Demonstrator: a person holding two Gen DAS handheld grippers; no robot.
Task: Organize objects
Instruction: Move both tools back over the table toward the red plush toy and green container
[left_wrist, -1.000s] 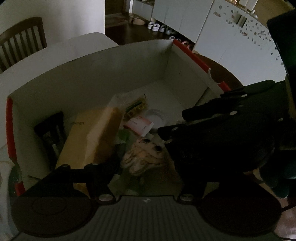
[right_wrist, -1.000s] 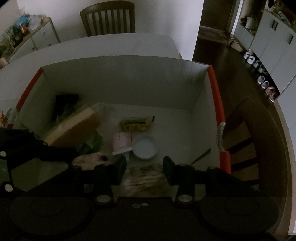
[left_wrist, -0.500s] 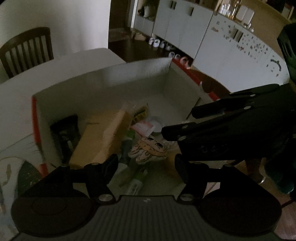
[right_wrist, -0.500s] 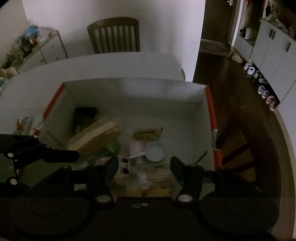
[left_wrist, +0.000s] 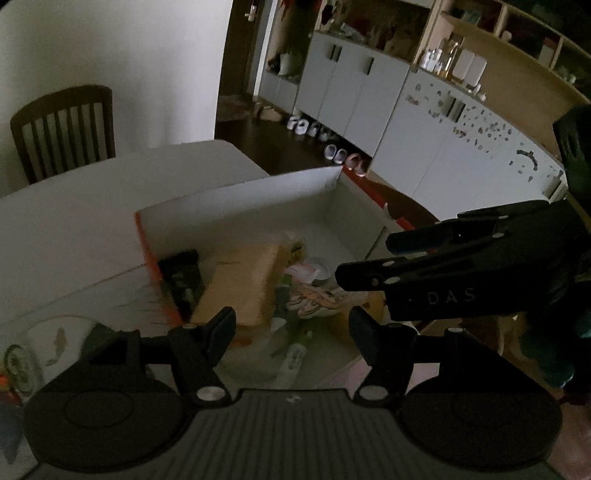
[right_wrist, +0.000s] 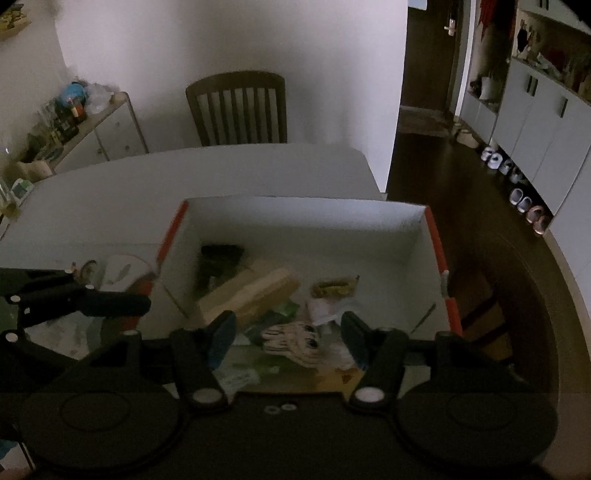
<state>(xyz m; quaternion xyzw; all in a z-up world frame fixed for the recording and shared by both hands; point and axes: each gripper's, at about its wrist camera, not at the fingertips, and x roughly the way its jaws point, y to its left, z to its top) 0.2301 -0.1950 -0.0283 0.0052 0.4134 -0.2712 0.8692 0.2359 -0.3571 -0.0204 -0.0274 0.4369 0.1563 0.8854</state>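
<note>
Two black hand-held grippers hang above a white cardboard box with orange-red edges (right_wrist: 436, 240) that sits on the white table (right_wrist: 221, 166). The left gripper (left_wrist: 291, 325) has its fingers spread wide with nothing between them, and the right gripper (right_wrist: 288, 334) is likewise parted and empty; from the left view the right one also shows side-on over the box's near corner. Inside the box lies a jumble: a tan rectangular carton (right_wrist: 251, 291) tilted on its side, a small black case (right_wrist: 218, 262) against the left wall, a striped cream toy with dark eyes (right_wrist: 295, 338), a small white round dish (left_wrist: 319, 267), a yellow-green snack packet (right_wrist: 334, 286) and some green wrappers. A dark wooden slat-back chair (right_wrist: 238, 109) stands behind the table.
</note>
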